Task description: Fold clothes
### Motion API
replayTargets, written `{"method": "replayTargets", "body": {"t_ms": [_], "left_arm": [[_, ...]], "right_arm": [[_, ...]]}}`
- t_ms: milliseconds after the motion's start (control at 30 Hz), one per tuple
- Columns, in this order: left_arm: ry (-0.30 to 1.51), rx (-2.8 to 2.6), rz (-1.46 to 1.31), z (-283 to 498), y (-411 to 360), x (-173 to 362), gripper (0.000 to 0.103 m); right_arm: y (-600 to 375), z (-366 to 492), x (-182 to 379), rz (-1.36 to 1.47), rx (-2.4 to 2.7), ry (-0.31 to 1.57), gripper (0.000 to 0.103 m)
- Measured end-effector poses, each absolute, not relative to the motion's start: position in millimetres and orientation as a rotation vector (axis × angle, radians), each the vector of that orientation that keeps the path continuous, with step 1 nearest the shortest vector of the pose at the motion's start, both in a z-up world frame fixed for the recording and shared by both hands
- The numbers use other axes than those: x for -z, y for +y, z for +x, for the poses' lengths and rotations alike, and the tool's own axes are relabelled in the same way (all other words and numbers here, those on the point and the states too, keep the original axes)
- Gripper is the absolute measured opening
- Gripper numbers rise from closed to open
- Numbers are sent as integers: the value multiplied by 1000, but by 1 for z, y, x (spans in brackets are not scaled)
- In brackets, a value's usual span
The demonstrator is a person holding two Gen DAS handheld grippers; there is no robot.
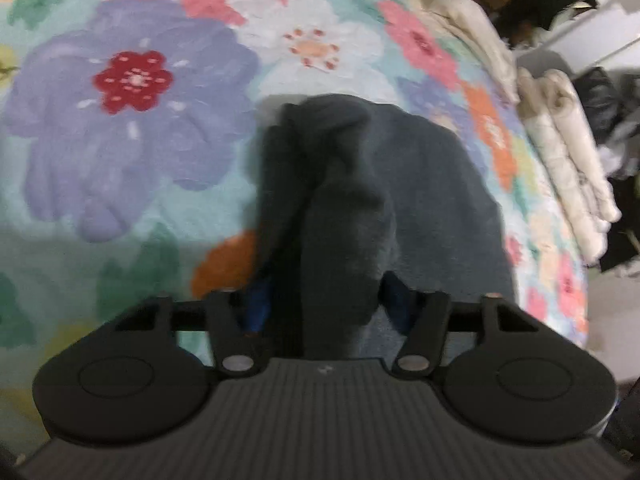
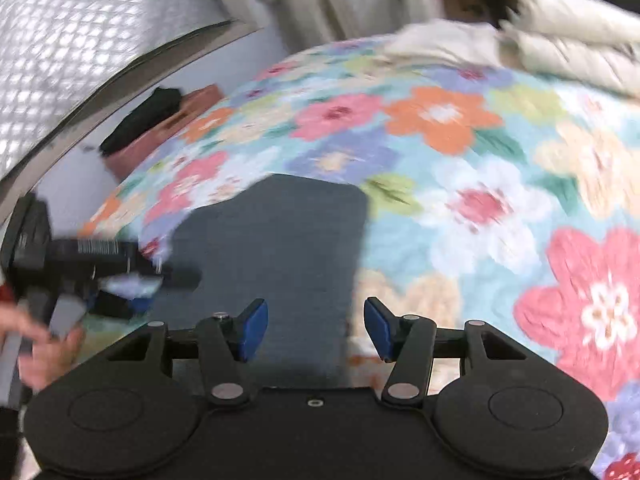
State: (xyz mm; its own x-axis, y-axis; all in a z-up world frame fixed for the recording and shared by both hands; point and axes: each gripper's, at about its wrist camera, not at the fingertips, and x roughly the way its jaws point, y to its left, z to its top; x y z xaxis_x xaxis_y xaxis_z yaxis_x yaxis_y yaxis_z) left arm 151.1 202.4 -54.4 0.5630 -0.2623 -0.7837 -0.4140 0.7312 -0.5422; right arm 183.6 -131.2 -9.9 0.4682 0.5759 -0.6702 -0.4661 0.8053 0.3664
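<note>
A dark grey garment (image 1: pixel 432 200) is laid on a bed covered by a floral blanket (image 1: pixel 132 128), and a bunched fold of it is held up between the blue pads (image 1: pixel 256 304) of the left gripper (image 1: pixel 324 304). The jaws are closed in on that thick ridge of cloth, which fills the gap and hides most of both pads. The fabric is probably gripped at an edge so that one side can be carried over the rest; this is judged from the raised, rolled shape only.

In the right wrist view the same garment (image 2: pixel 276 248) is seen lying flat as a neat, roughly rectangular panel, its near edge running under the right gripper (image 2: pixel 316 328). That gripper is held wide apart above the cloth and nothing is held by it; the blue pads (image 2: pixel 252 332) are both bare. It appears to be kept ready to take or press the near edge. The left gripper (image 2: pixel 120 280) is seen blurred at the garment's left edge, with a hand (image 2: pixel 36 344) behind it.

A pile of cream bedding (image 1: pixel 560 148) is lying along the bed's far edge. No basket, drawer or other container can be made out, so nothing can be said of contents. The fold is judged partly done.
</note>
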Motion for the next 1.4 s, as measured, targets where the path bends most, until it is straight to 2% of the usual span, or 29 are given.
{"method": "replayTargets", "body": {"t_ms": [67,233,267,367,500,567,700,767,833,900,933,967,1000,1033,1067,1133,1300,1367,1400], "left_arm": [[992,-138,-785,146,203,52,47],[988,-182,-703,139,197,45,49],[983,-203,-687,137,197,44,55],[966,-238,-648,133,195,42,64],[912,-229,-673,125,202,33,67],[893,-205,-700,125,206,33,74],[944,-142,-782,139,210,52,80],[948,-103,-823,146,211,59,102],[950,-59,-849,153,210,64,103],[959,-50,-792,161,203,64,99],[949,-53,-757,164,198,62,78],[935,-61,-715,167,194,59,53],[929,-60,-676,171,190,58,50],[923,-54,-650,173,187,57,42],[906,-37,-640,174,184,55,27],[839,28,-604,176,175,42,26],[663,162,-460,182,140,5,24],[726,170,-493,198,136,10,38],[766,167,-522,206,135,18,40]], "right_arm": [[-132,195,30,171,-632,933,59],[-133,200,40,208,-626,969,58],[-133,199,38,196,-620,968,58],[-132,192,30,158,-603,952,59],[-142,195,26,243,-642,932,60],[-146,203,35,337,-666,967,61],[-153,221,54,526,-711,1032,63],[-157,229,64,622,-733,1063,63],[-150,235,74,661,-754,1086,65],[-136,244,78,649,-792,1085,66],[-129,249,80,643,-811,1084,65],[-122,253,82,646,-821,1072,63],[-116,255,81,650,-815,1048,45],[-110,255,77,618,-809,1024,26],[-103,253,70,555,-807,989,24],[-94,245,51,444,-820,899,20],[-108,220,-4,319,-761,644,19],[-129,219,-10,355,-671,619,19],[-137,222,-8,351,-637,636,26]]}}
